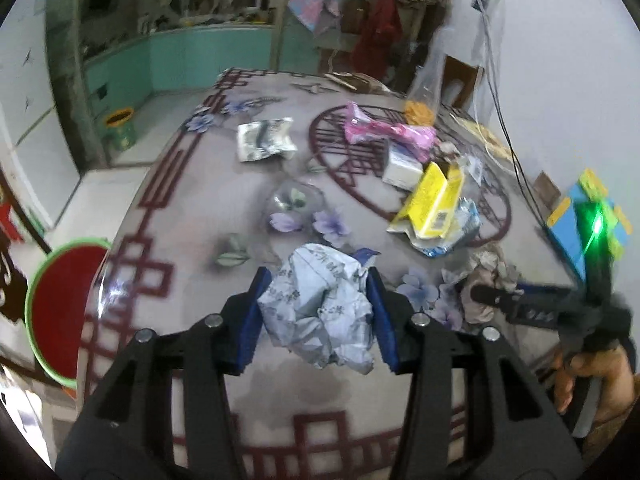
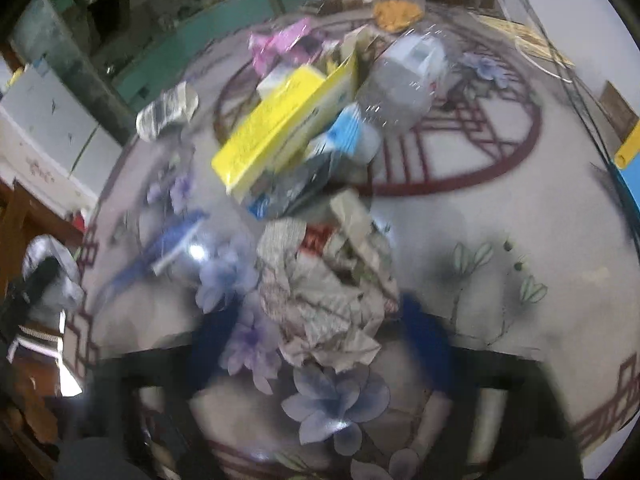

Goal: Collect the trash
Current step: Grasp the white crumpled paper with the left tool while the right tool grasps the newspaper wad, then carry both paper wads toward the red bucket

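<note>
My left gripper (image 1: pixel 316 308) is shut on a crumpled ball of white printed paper (image 1: pixel 320 320), its blue pads pressing both sides just above the flowered table (image 1: pixel 192 240). A brownish crumpled paper (image 2: pixel 328 300) lies on the table between the blurred blue pads (image 2: pixel 424 332) of my right gripper (image 2: pixel 320 332). A gap shows at the left pad, so that gripper is open around the paper. In the left wrist view the right gripper (image 1: pixel 500 300) reaches in beside the same brownish paper (image 1: pixel 484 276), held by a hand (image 1: pixel 592 376).
A pile of trash lies mid-table: a yellow carton (image 1: pixel 432 200), a pink wrapper (image 1: pixel 384 128), a small white box (image 1: pixel 404 168) and a silver wrapper (image 1: pixel 264 140). A red bin with a green rim (image 1: pixel 60 312) stands below the table's left edge. Cables hang at the right wall.
</note>
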A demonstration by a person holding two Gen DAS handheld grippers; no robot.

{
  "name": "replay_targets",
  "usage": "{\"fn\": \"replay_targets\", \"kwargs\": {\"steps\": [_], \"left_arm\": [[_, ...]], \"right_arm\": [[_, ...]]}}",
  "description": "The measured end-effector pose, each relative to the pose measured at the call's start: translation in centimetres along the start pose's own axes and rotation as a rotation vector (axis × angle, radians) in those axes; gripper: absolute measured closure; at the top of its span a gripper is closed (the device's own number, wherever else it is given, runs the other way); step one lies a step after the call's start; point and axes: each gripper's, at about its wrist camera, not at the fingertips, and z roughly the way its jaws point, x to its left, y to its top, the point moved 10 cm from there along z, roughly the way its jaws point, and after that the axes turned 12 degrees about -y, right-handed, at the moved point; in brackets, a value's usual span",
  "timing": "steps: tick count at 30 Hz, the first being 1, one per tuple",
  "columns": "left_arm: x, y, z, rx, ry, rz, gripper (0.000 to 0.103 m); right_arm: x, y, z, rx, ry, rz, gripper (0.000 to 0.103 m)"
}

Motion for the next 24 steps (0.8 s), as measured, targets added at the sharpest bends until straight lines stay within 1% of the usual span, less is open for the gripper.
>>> {"fn": "replay_targets", "kwargs": {"steps": [1, 2, 3, 5, 6, 8, 11, 12, 14, 17, 19, 24], "left_arm": [[0.5, 0.2, -0.4, -0.009, 0.010, -0.013, 0.057], [1.1, 0.4, -1.0, -0.024, 0.027, -0.024, 0.057], [1.5, 0.5, -1.5, -0.041, 0.031, -0.040, 0.057], [1.8, 0.6, -1.7, -0.050, 0.006, -0.067, 0.057], [1.8, 0.5, -1.4, -0.038, 0.007, -0.057, 0.057], [2.1, 0.1, -1.0, -0.012, 0.037, -0.036, 0.057], [2.3, 0.1, -0.8, -0.010, -0.002, -0.086, 0.057], [2.3, 0.1, -0.9, -0.011, -0.004, -0.088, 0.057], [2.3, 0.2, -1.1, -0.019, 0.012, -0.070, 0.057], [1.9, 0.2, -1.1, -0.018, 0.018, -0.045, 0.057], [1.7, 0.1, -0.9, -0.009, 0.023, -0.033, 0.057], [1.7, 0.0, -0.8, -0.008, 0.019, -0.039, 0.057]], "right_arm": [[0.2, 0.0, -0.1, 0.001, 0.021, -0.004, 0.060], [0.3, 0.1, -0.4, -0.001, 0.038, -0.001, 0.062], [0.5, 0.1, -0.8, -0.012, 0.060, -0.003, 0.063], [1.3, 0.6, -1.9, -0.059, 0.103, -0.015, 0.063], [1.5, 0.8, -2.0, -0.070, 0.105, -0.021, 0.063], [1.9, 1.2, -2.2, -0.085, 0.116, -0.021, 0.063], [2.3, 1.4, -2.4, -0.106, 0.126, -0.028, 0.063], [2.4, 1.4, -2.4, -0.109, 0.123, -0.040, 0.063], [2.5, 1.4, -2.6, -0.122, 0.119, -0.054, 0.063], [2.7, 1.7, -3.0, -0.140, 0.156, -0.031, 0.062], [2.8, 2.0, -3.3, -0.161, 0.158, -0.036, 0.062], [3.8, 2.1, -4.4, -0.200, 0.187, -0.066, 0.062]]}}
